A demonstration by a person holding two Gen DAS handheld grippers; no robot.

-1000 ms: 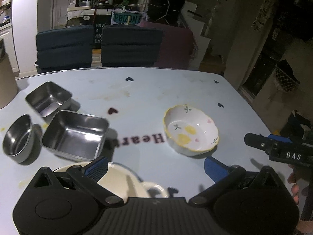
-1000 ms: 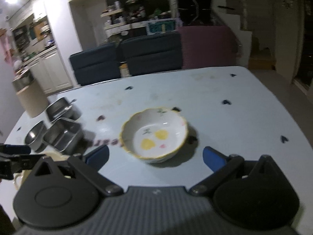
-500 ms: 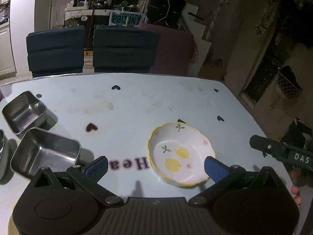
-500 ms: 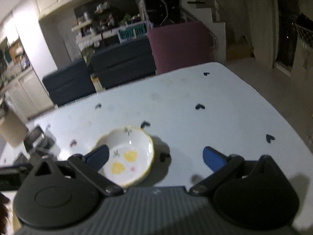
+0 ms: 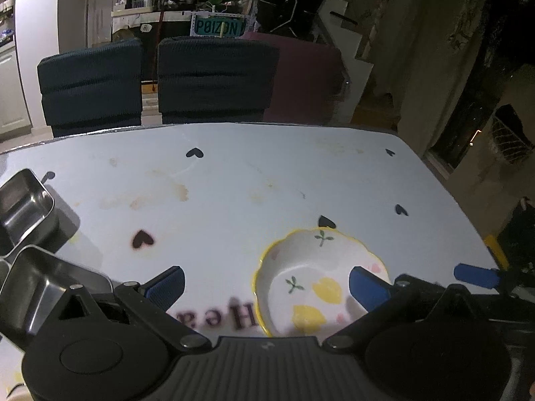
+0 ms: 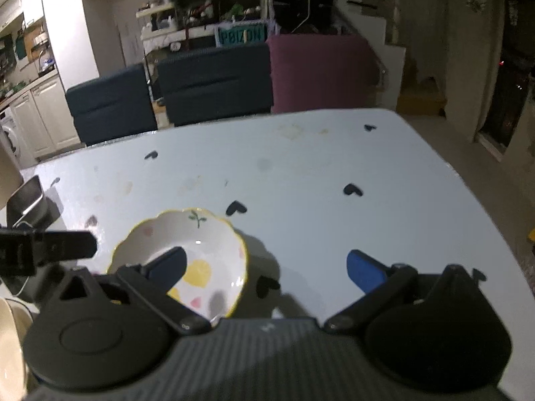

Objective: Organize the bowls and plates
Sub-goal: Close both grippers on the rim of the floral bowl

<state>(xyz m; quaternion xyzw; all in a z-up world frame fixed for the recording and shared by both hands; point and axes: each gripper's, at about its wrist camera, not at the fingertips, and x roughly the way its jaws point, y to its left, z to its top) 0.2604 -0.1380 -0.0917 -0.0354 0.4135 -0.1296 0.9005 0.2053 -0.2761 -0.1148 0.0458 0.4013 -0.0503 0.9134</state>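
Upright floral bowl (image 5: 321, 284) on table (image 5: 267, 173)

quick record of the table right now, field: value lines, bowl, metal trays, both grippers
bowl: flowered bowl with yellow rim, upright, empty, on the table
trays: two square steel trays at the table's left side, both empty
left gripper: open, one finger over the bowl's right side
right gripper: open, one finger over the bowl
contact: neither gripper grips the bowl

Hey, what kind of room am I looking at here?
Most likely a home dining area open to a kitchen: a table with a heart-print cover, upholstered chairs along its far side, white cabinets at left, and a flowered bowl set out.
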